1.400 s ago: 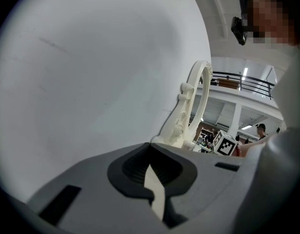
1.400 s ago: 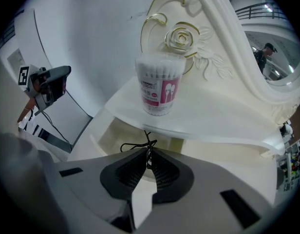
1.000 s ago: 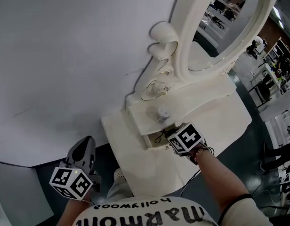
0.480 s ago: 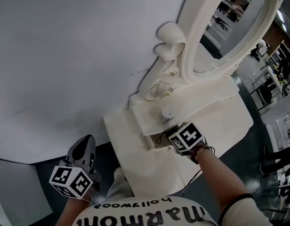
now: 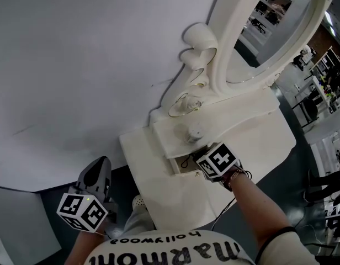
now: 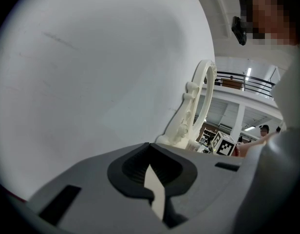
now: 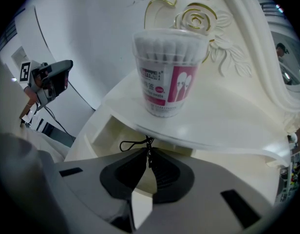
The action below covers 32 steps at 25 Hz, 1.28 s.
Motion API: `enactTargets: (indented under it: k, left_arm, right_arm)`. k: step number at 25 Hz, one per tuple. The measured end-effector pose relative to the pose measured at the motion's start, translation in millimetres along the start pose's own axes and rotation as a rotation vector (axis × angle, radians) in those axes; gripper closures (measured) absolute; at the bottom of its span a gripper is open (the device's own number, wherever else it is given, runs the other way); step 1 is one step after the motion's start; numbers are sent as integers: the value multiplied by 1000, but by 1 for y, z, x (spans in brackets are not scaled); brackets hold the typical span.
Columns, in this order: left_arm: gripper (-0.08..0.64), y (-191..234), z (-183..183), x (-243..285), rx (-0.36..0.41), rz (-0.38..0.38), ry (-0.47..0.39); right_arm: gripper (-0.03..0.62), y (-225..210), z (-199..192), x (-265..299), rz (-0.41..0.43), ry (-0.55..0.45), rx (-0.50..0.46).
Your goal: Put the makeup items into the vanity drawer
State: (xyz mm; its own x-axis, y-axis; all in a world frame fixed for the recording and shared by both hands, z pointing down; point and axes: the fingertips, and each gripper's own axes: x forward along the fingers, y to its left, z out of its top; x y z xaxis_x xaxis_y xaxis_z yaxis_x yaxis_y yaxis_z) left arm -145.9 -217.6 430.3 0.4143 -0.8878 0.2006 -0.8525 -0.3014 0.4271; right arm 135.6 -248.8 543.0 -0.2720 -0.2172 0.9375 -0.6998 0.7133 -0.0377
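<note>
The white vanity (image 5: 253, 142) has its small drawer (image 5: 180, 163) pulled open below a raised shelf. In the right gripper view the drawer's pale inside (image 7: 107, 130) lies just past my jaws. My right gripper (image 7: 148, 156) is at the drawer mouth, shut on a thin black elastic band (image 7: 132, 144) whose loop hangs to the left over the drawer. A clear tub of cotton swabs (image 7: 167, 74) with a pink label stands on the shelf above, and shows as a small round tub (image 5: 193, 132) in the head view. My left gripper (image 5: 97, 175) hangs low at the left, away from the vanity, shut and empty.
An oval mirror (image 5: 269, 26) in a carved white frame rises behind the shelf. A plain white wall (image 5: 76, 65) stands to the left. A dark cable (image 5: 222, 214) hangs off the vanity's front edge. The person's printed shirt (image 5: 164, 250) fills the bottom of the head view.
Both grippers stay where they were; only the head view has shifted slightly.
</note>
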Motion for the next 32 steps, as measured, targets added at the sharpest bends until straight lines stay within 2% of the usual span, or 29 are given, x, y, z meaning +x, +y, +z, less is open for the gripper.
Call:
enactTargets:
  k: [10,16,32]
  left_arm:
    - [552,2,0,-2,-3,9,-5]
    - [552,3,2,-5,-4,16,-13]
    - [552,4,4,-10,-14,24,-24]
  right_arm:
    - [541,0,-1,1,3,9,-8]
    - [535,2,-1,0,37,17,37]
    - [535,0,-1,0,19,6,45]
